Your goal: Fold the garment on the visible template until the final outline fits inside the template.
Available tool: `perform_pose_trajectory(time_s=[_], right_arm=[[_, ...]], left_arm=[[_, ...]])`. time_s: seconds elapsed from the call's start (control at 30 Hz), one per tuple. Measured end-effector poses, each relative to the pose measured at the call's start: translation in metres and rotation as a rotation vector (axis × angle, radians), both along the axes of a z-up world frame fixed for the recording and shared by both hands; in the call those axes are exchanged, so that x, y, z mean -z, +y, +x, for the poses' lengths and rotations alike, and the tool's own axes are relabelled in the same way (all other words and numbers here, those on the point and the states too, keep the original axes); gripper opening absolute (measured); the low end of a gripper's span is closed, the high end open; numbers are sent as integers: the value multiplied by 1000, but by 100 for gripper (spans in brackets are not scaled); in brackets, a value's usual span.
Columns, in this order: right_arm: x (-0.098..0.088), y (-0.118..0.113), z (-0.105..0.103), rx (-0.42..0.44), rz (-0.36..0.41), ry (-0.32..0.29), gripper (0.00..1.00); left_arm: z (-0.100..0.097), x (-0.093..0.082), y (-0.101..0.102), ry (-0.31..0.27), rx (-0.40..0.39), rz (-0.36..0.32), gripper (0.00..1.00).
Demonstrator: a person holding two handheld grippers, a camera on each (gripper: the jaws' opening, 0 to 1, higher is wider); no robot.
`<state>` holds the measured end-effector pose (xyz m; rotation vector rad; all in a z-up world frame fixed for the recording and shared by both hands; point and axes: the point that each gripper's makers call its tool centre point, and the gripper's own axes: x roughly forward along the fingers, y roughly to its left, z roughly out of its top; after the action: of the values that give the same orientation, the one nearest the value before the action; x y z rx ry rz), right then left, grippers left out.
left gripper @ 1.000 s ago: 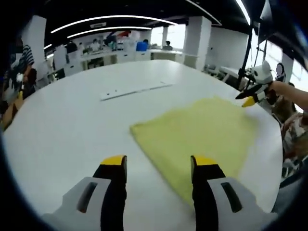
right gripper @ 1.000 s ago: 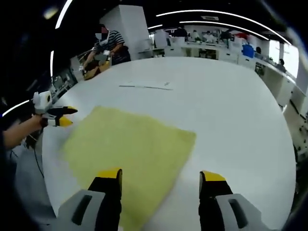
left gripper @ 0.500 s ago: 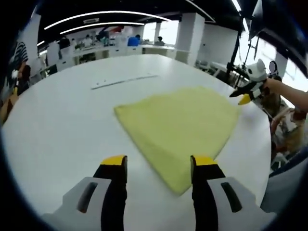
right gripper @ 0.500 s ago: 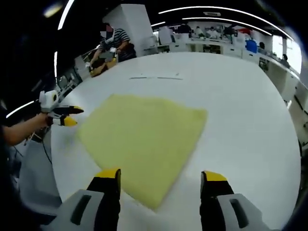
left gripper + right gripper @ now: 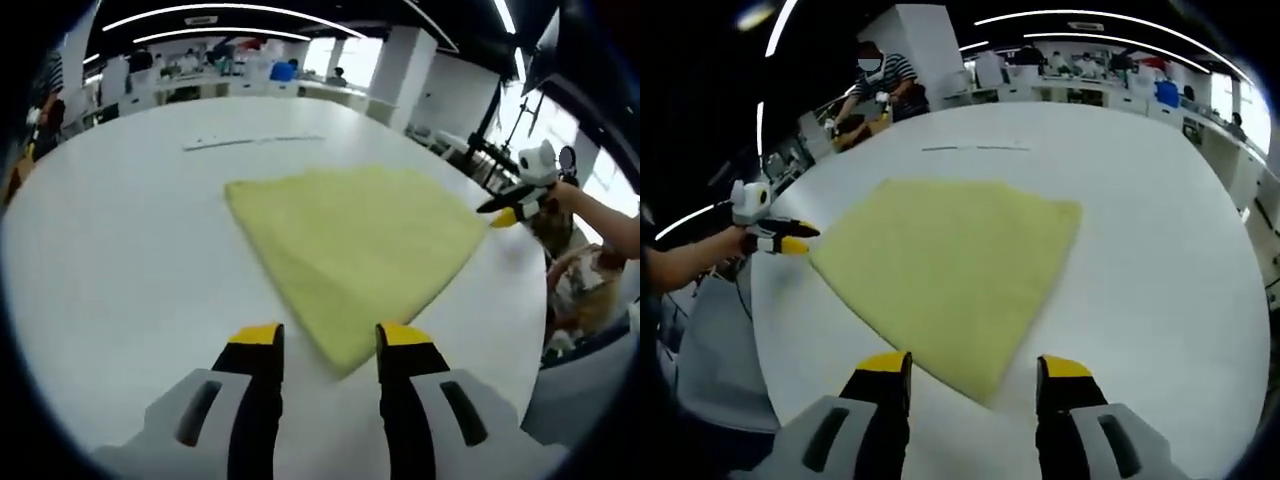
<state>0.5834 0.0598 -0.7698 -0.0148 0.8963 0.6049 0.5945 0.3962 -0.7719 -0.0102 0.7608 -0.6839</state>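
A yellow garment (image 5: 350,240), folded into a flat four-cornered shape, lies on the round white table (image 5: 110,260). In the left gripper view my left gripper (image 5: 329,338) is open, and the garment's near corner lies on the table just between its jaws. My right gripper (image 5: 508,207), held by a hand, sits at the garment's right corner. In the right gripper view the garment (image 5: 950,250) spreads ahead. My right gripper (image 5: 975,366) is open around its near corner. The left gripper (image 5: 790,240) points at the garment's left corner.
A thin grey line (image 5: 250,141) marks the table beyond the garment, also seen as a line (image 5: 975,148) in the right gripper view. A person in a striped shirt (image 5: 880,78) works at the table's far edge. Desks and people fill the room behind.
Both cameras have come closer to the garment, so its near corners now lie between the jaws. Each gripper's jaws stand narrower than before.
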Motion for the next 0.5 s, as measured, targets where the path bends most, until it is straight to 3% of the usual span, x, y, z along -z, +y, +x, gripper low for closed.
perform_pose_trajectory(time_s=[0.5], right_arm=[[6, -5, -3, 62, 61, 15, 9]], left_arm=[[-7, 6, -3, 46, -38, -64, 16]])
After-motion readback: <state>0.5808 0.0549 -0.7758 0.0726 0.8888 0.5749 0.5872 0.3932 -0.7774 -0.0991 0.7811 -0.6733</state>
